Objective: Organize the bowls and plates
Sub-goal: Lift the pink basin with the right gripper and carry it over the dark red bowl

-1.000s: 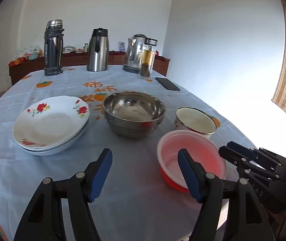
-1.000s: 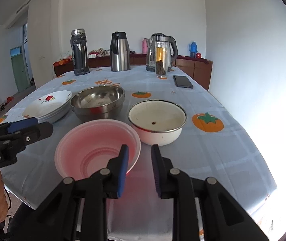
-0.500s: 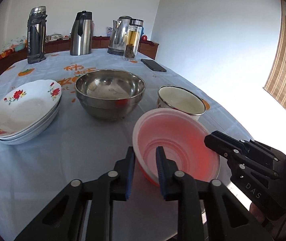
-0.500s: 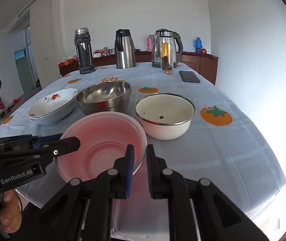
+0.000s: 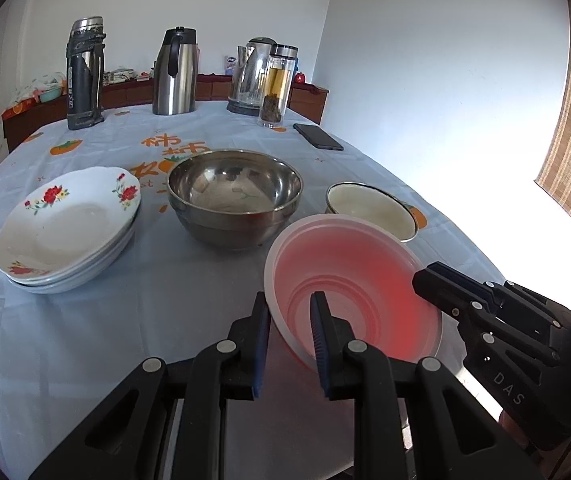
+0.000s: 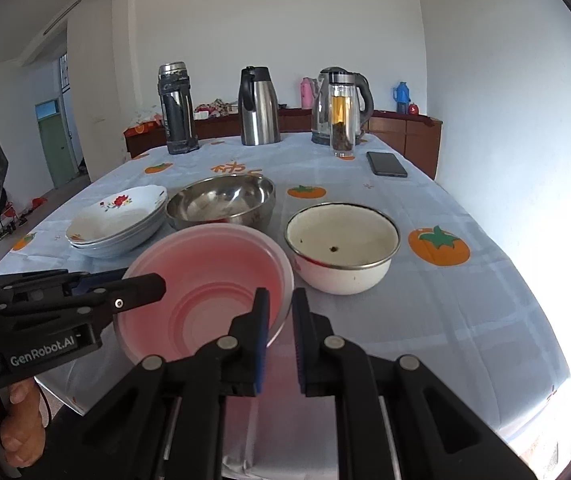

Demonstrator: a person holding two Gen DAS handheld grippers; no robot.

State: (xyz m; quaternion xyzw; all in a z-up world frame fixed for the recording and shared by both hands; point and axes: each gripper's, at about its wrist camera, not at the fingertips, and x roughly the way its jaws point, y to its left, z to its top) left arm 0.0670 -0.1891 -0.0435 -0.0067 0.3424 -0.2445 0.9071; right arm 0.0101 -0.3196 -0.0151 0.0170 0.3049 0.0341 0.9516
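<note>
A pink plastic bowl (image 5: pixel 357 280) is held tilted above the table's near edge; it also shows in the right wrist view (image 6: pixel 209 284). My left gripper (image 5: pixel 289 312) is shut on its near-left rim. My right gripper (image 6: pixel 279 308) is shut on its near-right rim. Behind it stand a steel bowl (image 5: pixel 235 196), a white enamel bowl (image 5: pixel 373 210) and a stack of flowered plates (image 5: pixel 65 226). In the right wrist view these are the steel bowl (image 6: pixel 221 202), the enamel bowl (image 6: pixel 343 246) and the plates (image 6: pixel 119 220).
At the table's far end stand a dark flask (image 5: pixel 85 74), a steel jug (image 5: pixel 175 72), a kettle (image 5: pixel 251 76) and a glass tea bottle (image 5: pixel 277 86). A black phone (image 5: pixel 317 136) lies at the right. The tablecloth edge (image 6: pixel 485 408) drops off close to me.
My left gripper closed on the pink bowl's rim, and my right gripper tightened on the opposite rim. Together they have lifted and tilted the bowl.
</note>
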